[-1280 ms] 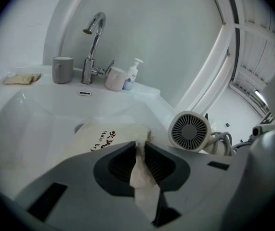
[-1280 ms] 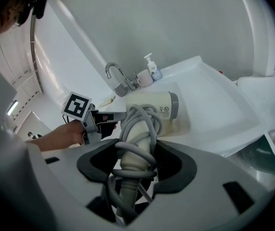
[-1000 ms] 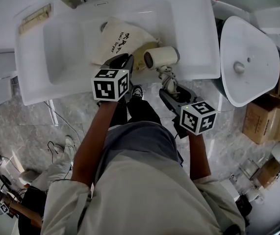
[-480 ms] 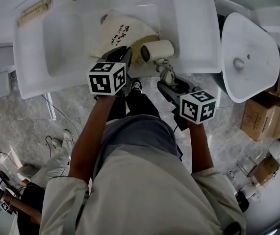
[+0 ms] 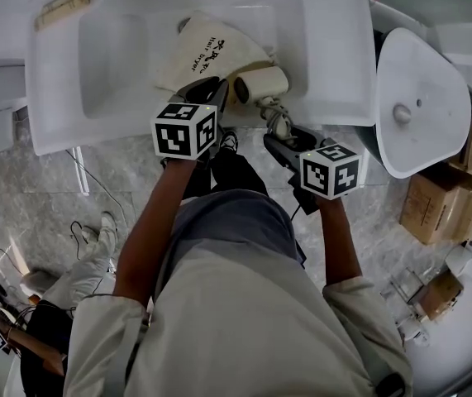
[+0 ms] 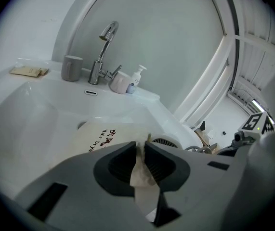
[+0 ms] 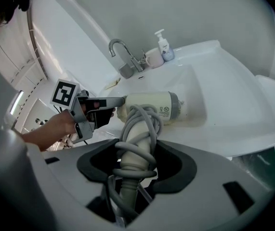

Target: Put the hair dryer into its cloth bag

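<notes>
The cream cloth bag [image 5: 207, 55] with printed lettering lies in the white sink basin [image 5: 112, 64]. My left gripper [image 5: 216, 89] is shut on the bag's near edge; a fold of cloth [image 6: 138, 170] is pinched between its pads. The cream hair dryer [image 5: 260, 83] hangs over the sink's front rim, its barrel right beside the left jaws at the bag's mouth. My right gripper [image 5: 278, 135] is shut on the dryer's handle [image 7: 133, 160], which is wound with grey cord. The barrel [image 7: 156, 107] points toward the left gripper [image 7: 86, 105].
A faucet [image 6: 103, 47], a grey cup [image 6: 72, 67] and a soap bottle [image 6: 136, 76] stand at the sink's back. A white toilet lid [image 5: 421, 98] sits to the right, with cardboard boxes [image 5: 442, 205] beyond. Another person's legs show on the marble floor at lower left.
The hair dryer has shifted left and toward the basin, closer to the bag's mouth and the left jaws. Both grips stay as they were.
</notes>
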{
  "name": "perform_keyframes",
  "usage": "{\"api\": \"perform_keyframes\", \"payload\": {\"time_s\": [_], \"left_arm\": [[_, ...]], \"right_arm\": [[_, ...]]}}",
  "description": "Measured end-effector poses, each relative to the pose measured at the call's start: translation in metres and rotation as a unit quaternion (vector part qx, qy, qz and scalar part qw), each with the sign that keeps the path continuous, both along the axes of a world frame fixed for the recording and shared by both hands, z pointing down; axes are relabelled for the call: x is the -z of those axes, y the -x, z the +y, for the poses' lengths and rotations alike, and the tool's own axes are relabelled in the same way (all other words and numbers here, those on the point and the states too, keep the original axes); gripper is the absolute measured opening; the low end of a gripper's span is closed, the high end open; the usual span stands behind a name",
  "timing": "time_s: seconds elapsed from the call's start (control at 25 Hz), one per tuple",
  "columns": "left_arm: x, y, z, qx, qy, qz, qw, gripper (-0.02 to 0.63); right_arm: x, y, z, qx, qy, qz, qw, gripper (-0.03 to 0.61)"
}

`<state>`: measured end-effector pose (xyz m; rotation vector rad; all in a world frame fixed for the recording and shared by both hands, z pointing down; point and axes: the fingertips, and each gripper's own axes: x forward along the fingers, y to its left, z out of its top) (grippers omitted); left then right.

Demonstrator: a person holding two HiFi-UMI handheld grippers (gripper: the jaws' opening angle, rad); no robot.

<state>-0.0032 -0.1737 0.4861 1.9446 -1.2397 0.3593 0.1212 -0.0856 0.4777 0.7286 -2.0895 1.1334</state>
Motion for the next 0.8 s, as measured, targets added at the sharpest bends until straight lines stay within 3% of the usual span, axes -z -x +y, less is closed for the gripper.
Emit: {"api": "perform_keyframes", "payload": {"time_s": [0.8], "left_arm": [[0.006, 0.013, 0.000, 0.007, -0.007, 0.015, 0.9998, 0.060]], "right_arm": [[-0.012, 0.035, -0.015, 0.087, 0.031, 0.019, 0.996, 0.230]]}}
